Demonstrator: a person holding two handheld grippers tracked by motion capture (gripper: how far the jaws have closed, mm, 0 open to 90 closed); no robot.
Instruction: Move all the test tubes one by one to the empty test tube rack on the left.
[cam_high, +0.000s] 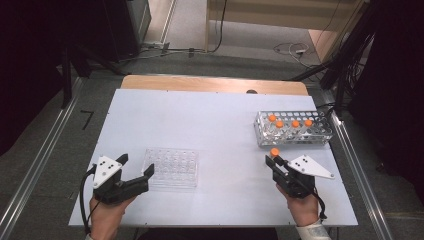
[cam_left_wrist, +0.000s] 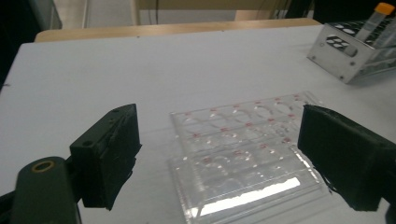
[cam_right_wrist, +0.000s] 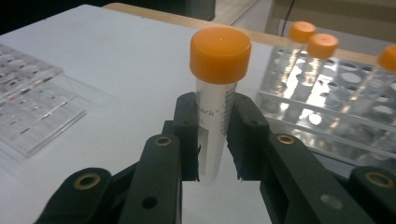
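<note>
Two grippers: we hold one in each hand at the table (cam_high: 150, 110)
Right gripper (cam_high: 274, 161): jaws clamped on a tube (cam_right_wrist: 215, 93), orange cap up; just in front of the rack (cam_high: 295, 141)
Left gripper (cam_high: 136, 167): jaws wide, nothing gripped; the plate (cam_left_wrist: 243, 149) lies between and beyond them
Rack: we count four orange-capped tubes upright in it; well apart from the plate
</note>
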